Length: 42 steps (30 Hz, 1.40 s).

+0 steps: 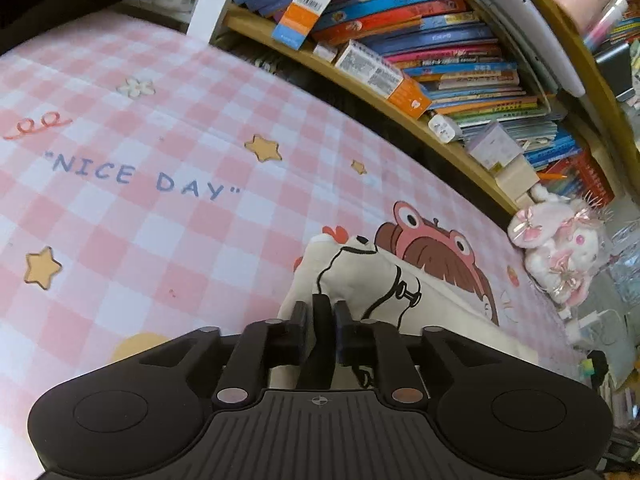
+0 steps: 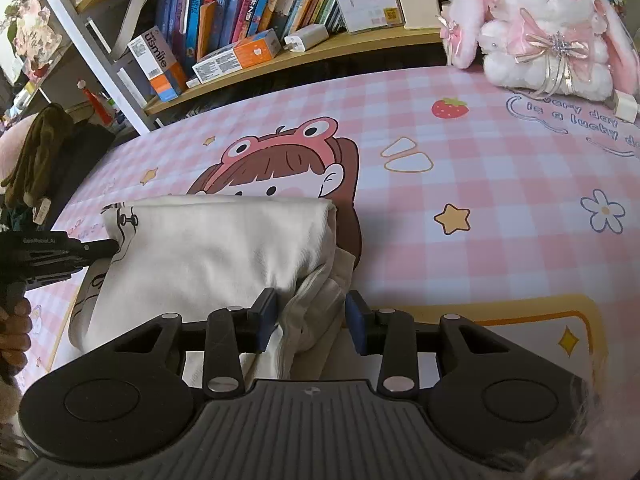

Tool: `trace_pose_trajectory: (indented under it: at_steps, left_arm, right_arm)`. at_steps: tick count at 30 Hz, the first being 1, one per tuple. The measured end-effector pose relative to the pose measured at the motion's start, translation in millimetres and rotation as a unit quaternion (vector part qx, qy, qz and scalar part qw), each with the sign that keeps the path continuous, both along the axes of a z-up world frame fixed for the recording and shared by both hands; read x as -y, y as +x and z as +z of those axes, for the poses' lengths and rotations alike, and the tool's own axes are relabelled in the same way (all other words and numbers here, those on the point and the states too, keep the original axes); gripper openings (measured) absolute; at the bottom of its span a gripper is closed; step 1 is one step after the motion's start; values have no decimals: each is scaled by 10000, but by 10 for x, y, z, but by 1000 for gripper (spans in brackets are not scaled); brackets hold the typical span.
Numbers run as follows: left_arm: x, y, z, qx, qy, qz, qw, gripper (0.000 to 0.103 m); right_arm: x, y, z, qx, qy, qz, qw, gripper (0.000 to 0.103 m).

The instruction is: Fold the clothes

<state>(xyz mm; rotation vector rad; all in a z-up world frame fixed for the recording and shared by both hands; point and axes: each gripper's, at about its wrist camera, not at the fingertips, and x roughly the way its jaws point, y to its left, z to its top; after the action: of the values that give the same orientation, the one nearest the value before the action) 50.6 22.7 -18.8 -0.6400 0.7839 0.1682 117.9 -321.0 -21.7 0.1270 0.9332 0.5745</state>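
left wrist view: the left gripper (image 1: 322,320) points across a desk (image 1: 140,208) covered in pink-and-white check with stars, a flower and the words "nice day". its fingers (image 1: 299,320) are drawn almost together, and a narrow dark strip stands between them; i can't tell whether that strip is cloth or part of the tool. just past the tips lies the shirt (image 1: 360,276), cream with black line print, its near edge reaching under the fingers. the shirt sits toward the right part of the desk, covering the lower half of a printed frog-hat girl. a shelf (image 1: 360,96) of books runs along the far edge, and a plush rabbit (image 1: 560,248) sits at the far right corner.

right wrist view: the right gripper (image 2: 311,316) is set wide apart, blue pads facing each other. a bunched, hanging corner of the shirt (image 2: 224,256) lies in the gap, nearer the left finger, with neither pad pressing it. the rest of the shirt is a folded slab spreading left and away over the printed girl, near the desk's (image 2: 500,200) front edge. at the shirt's left end the left gripper (image 2: 102,249) comes in from the side, its tip at the printed edge of the cloth, a hand (image 2: 14,332) holding the handle below. the rabbit (image 2: 544,28) sits at the far right, books on the shelf (image 2: 320,52) behind.
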Motion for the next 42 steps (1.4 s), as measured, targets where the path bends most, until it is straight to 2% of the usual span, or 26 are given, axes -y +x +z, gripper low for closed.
trace_pose_trajectory:
  at_steps: [2, 3, 6, 10, 13, 14, 17, 20, 22, 26, 27, 29, 31, 33, 34, 35, 36, 38, 39, 40, 42]
  left_arm:
    - [38, -47, 65, 23, 145, -90, 9999, 52]
    - [57, -70, 98, 35, 217, -134, 9997, 62]
    - [115, -143, 163, 30, 402, -262, 9988, 63]
    - [195, -226, 122, -25, 449, -292, 9986, 62]
    - [218, -220, 86, -45, 409, -313, 9987, 53]
    - [218, -221, 80, -35, 380, -311, 9988, 36]
    - [219, -224, 62, -5, 290, -301, 9991, 12]
    - [146, -322, 120, 338, -68, 1, 9994, 6]
    - [137, -312, 102, 283, -83, 34, 9996, 6]
    - [184, -247, 48, 95, 145, 18, 9998, 8]
    - [190, -247, 60, 96, 193, 12, 9998, 12]
    - [201, -249, 86, 96, 289, -1, 9995, 12]
    - [205, -268, 133, 98, 415, 1, 9991, 20]
    - [226, -298, 179, 70, 578, 14, 9983, 41]
    - [217, -303, 168, 60, 549, 12, 9985, 49]
    - [208, -309, 156, 51, 520, 10, 9986, 64]
    - [198, -314, 145, 41, 491, 8, 9988, 72]
    - [179, -324, 122, 22, 433, 4, 9991, 74]
    - [170, -329, 111, 13, 405, 3, 9992, 75]
    - [161, -334, 99, 3, 376, 1, 9993, 75]
    - [142, -344, 76, -16, 318, -3, 9995, 76]
  right_arm:
    - [6, -2, 7, 1, 2, -20, 10000, 36]
    - [11, -10, 16, 6, 5, -35, 10000, 36]
    - [33, -55, 61, 6, 38, -50, 10000, 36]
    - [69, -134, 122, -100, 166, -40, 9998, 36]
    - [79, -191, 157, -181, 249, 3, 9995, 36]
    - [75, -206, 164, -192, 258, 24, 9995, 35]
    - [66, -203, 145, -262, 223, 42, 9994, 20]
    - [97, -183, 116, -327, 262, -1, 9991, 10]
    - [147, -152, 52, -465, 347, -88, 9983, 9]
    - [213, -117, -92, -722, 596, -162, 9955, 9]
    - [204, -118, -82, -711, 562, -130, 9958, 9]
    - [198, -118, -74, -700, 537, -108, 9960, 9]
    - [203, -122, -68, -701, 540, -96, 9960, 10]
    - [214, -129, -59, -703, 550, -88, 9960, 10]
    - [217, -135, -52, -706, 549, -97, 9959, 12]
    - [221, -141, -44, -710, 548, -107, 9959, 13]
    - [224, -147, -36, -714, 547, -118, 9959, 15]
    - [237, -163, -10, -730, 528, -160, 9958, 24]
    - [254, -169, 0, -774, 538, -211, 9953, 41]
    - [274, -175, 8, -825, 552, -267, 9947, 49]
    - [351, -167, -12, -1131, 746, -410, 9899, 51]
